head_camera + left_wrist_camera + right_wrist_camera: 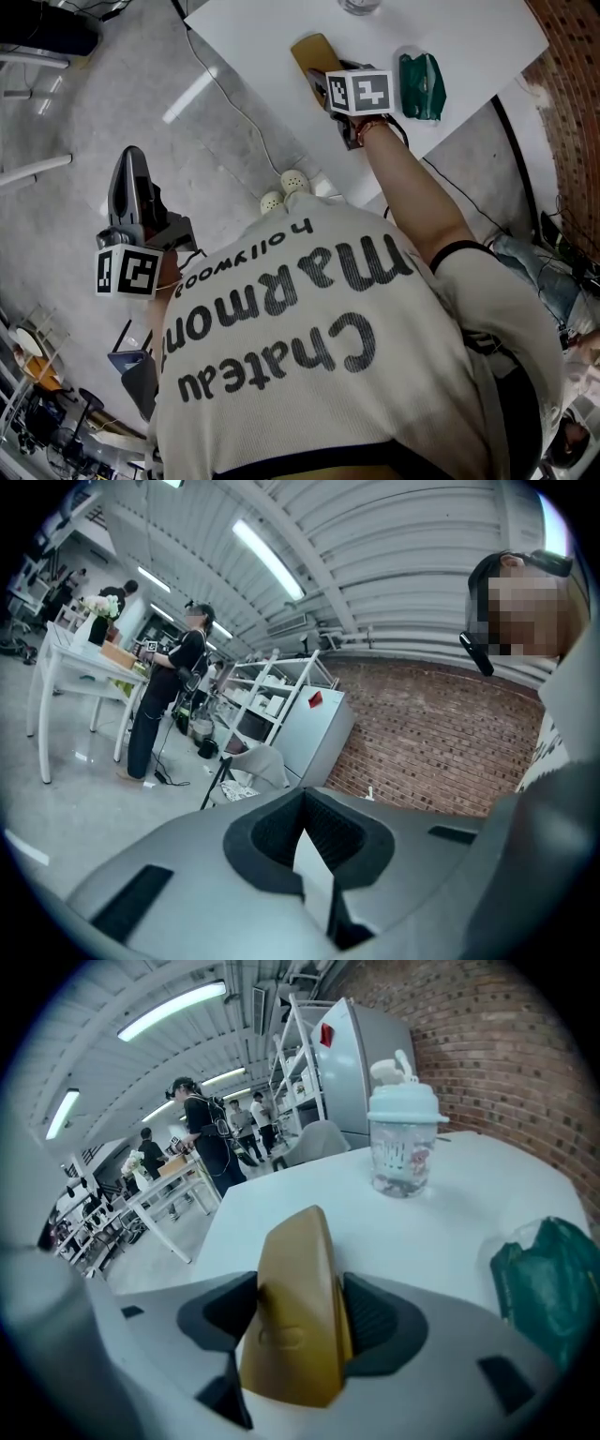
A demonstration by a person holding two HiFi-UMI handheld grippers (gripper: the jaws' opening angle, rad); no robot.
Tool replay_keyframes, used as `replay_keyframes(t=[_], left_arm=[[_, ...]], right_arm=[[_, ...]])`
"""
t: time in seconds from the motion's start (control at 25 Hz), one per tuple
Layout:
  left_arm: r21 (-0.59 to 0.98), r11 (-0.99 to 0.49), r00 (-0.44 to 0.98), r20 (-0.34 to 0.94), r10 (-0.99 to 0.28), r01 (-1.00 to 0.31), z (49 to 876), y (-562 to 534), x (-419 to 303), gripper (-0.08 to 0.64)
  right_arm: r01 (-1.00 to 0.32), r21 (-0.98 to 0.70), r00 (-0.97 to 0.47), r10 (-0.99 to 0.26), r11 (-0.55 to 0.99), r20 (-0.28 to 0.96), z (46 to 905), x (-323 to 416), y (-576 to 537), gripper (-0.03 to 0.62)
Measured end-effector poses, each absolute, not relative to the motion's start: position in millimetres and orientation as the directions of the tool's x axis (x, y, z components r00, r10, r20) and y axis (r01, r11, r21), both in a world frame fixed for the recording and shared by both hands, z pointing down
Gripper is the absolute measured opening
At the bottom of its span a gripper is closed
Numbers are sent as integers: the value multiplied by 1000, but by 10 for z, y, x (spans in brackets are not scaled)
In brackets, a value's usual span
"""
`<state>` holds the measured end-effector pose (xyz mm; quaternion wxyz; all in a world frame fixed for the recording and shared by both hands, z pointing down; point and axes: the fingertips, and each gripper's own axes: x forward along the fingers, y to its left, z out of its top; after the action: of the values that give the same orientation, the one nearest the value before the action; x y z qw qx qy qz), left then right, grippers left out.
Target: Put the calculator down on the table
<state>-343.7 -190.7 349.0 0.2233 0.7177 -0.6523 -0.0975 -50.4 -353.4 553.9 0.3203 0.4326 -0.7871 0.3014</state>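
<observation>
A golden-yellow calculator (312, 54) (291, 1269) rests on the white table (469, 37) (469, 1213), near its left edge. My right gripper (322, 79) (298, 1324) points down at it, with the jaws standing open on either side of the calculator. The dark pads (375, 1321) sit close beside its edges without clamping it. My left gripper (129, 167) (309, 846) hangs out over the grey floor at the left, far from the table. Its jaws are together with nothing in them.
A crumpled green bag (422, 86) (548, 1274) lies on the table right of the calculator. A clear lidded cup (403, 1143) (359, 5) stands at the far side. A cable and two white round plugs (284, 190) lie on the floor. People work at distant tables (66, 667).
</observation>
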Motion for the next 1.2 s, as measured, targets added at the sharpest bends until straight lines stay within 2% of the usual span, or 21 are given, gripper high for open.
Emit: replay_keyframes(t=[0.72,1.2], left_arm=[[445,-43,120,147,-982,-894,3467,-1636,-3571,1],[475,-149,262,181,-948,-867,3535,-1534,-3490,1]], right_arm=[[-916,-215,-372,-517,337,771,5603,-402,-3548,356],[-933,-317,-357,-568,173,741,5378,-260,-3057,400]])
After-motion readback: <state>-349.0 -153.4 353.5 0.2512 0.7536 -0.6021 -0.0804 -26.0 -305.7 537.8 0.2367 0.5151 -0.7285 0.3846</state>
